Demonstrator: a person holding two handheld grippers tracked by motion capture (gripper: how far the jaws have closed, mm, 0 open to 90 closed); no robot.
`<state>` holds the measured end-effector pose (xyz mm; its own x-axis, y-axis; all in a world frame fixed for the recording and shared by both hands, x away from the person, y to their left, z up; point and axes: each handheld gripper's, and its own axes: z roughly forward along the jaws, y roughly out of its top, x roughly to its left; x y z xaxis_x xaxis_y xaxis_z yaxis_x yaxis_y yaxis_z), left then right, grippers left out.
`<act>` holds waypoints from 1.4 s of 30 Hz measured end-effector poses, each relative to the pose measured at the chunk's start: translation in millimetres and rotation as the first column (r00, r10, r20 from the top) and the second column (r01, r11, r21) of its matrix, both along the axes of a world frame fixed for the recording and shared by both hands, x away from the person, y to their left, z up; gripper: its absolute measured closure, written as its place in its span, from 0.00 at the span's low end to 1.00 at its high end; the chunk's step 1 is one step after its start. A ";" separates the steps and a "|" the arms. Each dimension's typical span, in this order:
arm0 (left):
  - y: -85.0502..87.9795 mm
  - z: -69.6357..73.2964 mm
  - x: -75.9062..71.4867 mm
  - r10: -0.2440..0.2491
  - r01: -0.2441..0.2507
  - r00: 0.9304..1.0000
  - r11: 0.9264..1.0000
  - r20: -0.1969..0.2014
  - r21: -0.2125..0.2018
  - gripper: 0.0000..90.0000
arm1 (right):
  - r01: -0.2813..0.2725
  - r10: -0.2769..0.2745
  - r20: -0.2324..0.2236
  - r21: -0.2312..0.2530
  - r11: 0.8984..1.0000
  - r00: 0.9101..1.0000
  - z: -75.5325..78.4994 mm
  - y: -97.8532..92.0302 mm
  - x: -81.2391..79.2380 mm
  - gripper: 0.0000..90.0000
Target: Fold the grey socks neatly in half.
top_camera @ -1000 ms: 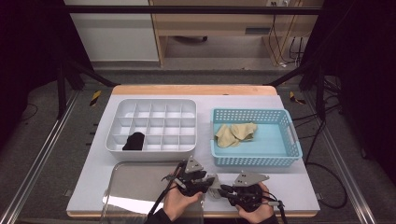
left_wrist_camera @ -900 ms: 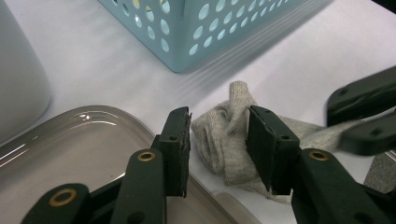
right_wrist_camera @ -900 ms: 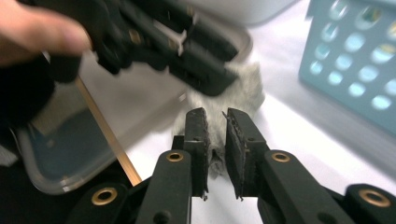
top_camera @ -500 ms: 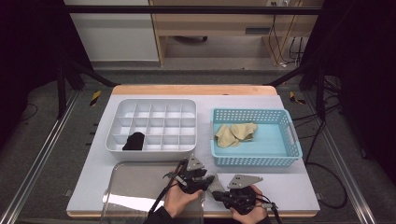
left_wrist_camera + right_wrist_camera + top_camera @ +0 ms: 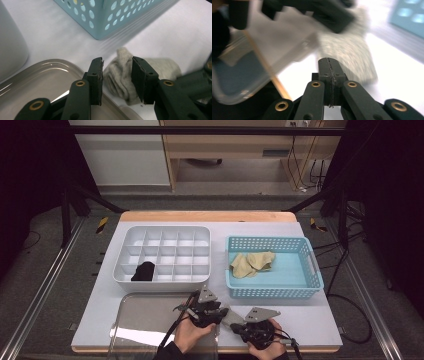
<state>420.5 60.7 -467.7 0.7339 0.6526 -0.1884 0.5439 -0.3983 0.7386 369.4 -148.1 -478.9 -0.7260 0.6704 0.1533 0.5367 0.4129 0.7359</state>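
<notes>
My left gripper [image 5: 117, 80] straddles the grey sock [image 5: 120, 75], jaws just closing; it seemingly lies toward my right gripper [image 5: 329, 67], pressed together.

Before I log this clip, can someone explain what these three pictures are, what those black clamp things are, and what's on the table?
No machine here: a person holds a hand-operated gripper in each hand. The high view looks down on the white table. The other two cameras ride on the grippers and look along their black jaws.

On the table are a white divided tray with a dark item in one near compartment, a blue basket holding yellowish cloth, and a clear lid at the near edge.

The left gripper has its jaws either side of a grey sock lying beside the lid; they have just been closing, with a gap remaining on one side. The right gripper has its jaws shut together, empty, pointing at the sock.
</notes>
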 end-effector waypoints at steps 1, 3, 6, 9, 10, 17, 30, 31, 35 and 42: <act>0.0 0.0 0.0 0.000 0.000 1.000 1.000 0.000 0.000 0.67 | 0.000 0.000 0.000 0.000 1.000 1.000 0.0 0.0 0.0 1.00; 2.5 -1.0 -2.1 0.006 -0.006 1.000 1.000 -0.018 -0.022 0.67 | 0.061 -0.061 0.018 -0.013 0.998 0.998 -0.7 -8.8 3.5 1.00; 2.4 -1.5 -4.7 0.008 -0.009 1.000 1.000 -0.009 -0.020 0.67 | 0.061 -0.061 0.023 0.012 0.998 0.998 1.7 -12.1 2.8 1.00; 2.2 -1.7 -7.6 0.011 -0.011 1.000 1.000 -0.002 -0.019 0.67 | 0.075 -0.080 0.068 0.069 0.995 0.994 11.1 -14.7 0.4 1.00; 2.0 -1.8 -7.8 0.011 -0.011 1.000 1.000 -0.002 -0.021 0.67 | 0.086 -0.093 0.086 0.084 0.993 0.992 13.2 -15.4 0.4 1.00; 0.0 -2.3 -5.4 0.009 -0.010 1.000 0.999 -0.022 -0.043 0.61 | 0.094 -0.096 0.012 0.072 0.993 0.995 -2.8 -12.5 7.4 1.00; 0.6 -3.0 -8.3 -0.023 0.022 0.999 0.999 -0.027 -0.034 0.46 | 0.094 -0.093 -0.013 0.064 0.994 0.996 -5.8 -15.0 7.8 1.00; -1.1 -4.9 -8.1 -0.023 0.021 0.999 0.999 -0.036 -0.034 0.46 | 0.093 -0.093 -0.013 0.064 0.994 0.996 -5.9 -15.0 7.8 1.00; -3.2 -7.1 -5.8 -0.029 0.025 0.997 0.998 -0.069 -0.054 0.47 | 0.095 -0.095 -0.013 0.061 0.994 0.995 -5.9 -14.9 7.9 1.00; -4.7 -9.4 -6.6 -0.048 0.036 0.992 0.994 -0.117 -0.101 0.64 | 0.101 -0.100 -0.022 0.066 0.993 0.995 -6.4 -16.1 8.1 1.00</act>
<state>413.9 56.1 -477.1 0.7286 0.5958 -0.3378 0.6145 -0.3507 0.7067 377.5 -164.2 -485.3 -0.6522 0.7274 0.2132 0.5867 0.3064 0.7496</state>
